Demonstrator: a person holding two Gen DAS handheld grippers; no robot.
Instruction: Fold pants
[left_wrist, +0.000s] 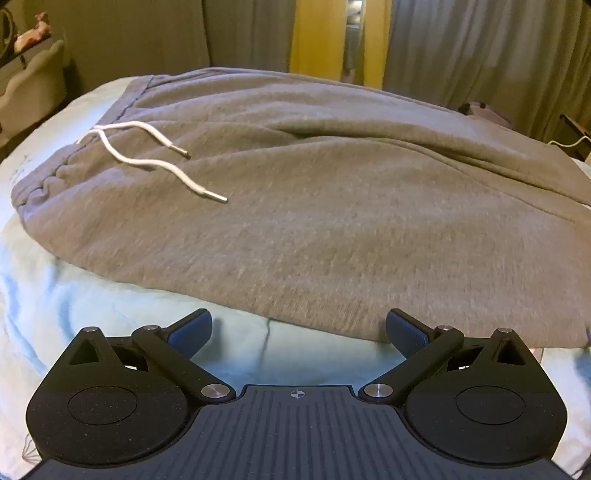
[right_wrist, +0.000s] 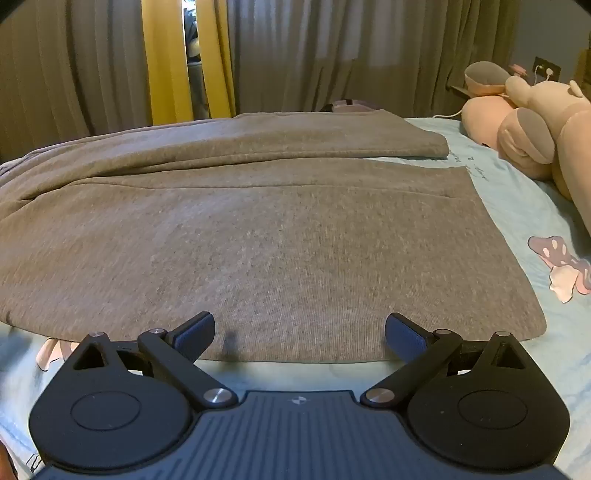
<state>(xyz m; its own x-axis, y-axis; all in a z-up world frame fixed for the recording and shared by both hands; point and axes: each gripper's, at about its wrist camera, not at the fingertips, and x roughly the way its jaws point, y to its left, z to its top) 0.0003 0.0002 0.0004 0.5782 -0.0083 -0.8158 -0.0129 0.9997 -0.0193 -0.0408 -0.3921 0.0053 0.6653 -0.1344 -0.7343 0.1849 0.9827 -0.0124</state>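
While the grey pants (left_wrist: 314, 206) lie spread flat across the bed (left_wrist: 92, 306), nothing has been lifted, so I judge the folding is only at its very start. From the left wrist view the waistband end lies to the left, its elastic band (left_wrist: 44, 184) bunched up and a white drawstring (left_wrist: 147, 162) trailing loose over the cloth. From the right wrist view the two legs run off to the right, one nearer and one farther, with a narrow strip of pale blue sheet showing between their ends.

Each tool hovers over the near edge of the cloth. The left hand-held gripper (left_wrist: 298, 330) has its jaws spread as wide as they go and grips nothing; the near hem of the pants sits just beyond its fingertips, the right finger overlapping the fabric's edge in the picture. The right hand-held gripper (right_wrist: 299, 332) is equally wide and equally empty, poised above the near edge of the leg.

What the next move calls for, to my eye, is a drop onto that near edge, a pinch by both tools at once, one by the waist and one down the leg, and then a carry to the far side so one leg lands on the other. The cloth is soft and thick, so a shallow pinch may slip. A plush toy (right_wrist: 532, 125) rests at the far right of the bed, well apart from the work.
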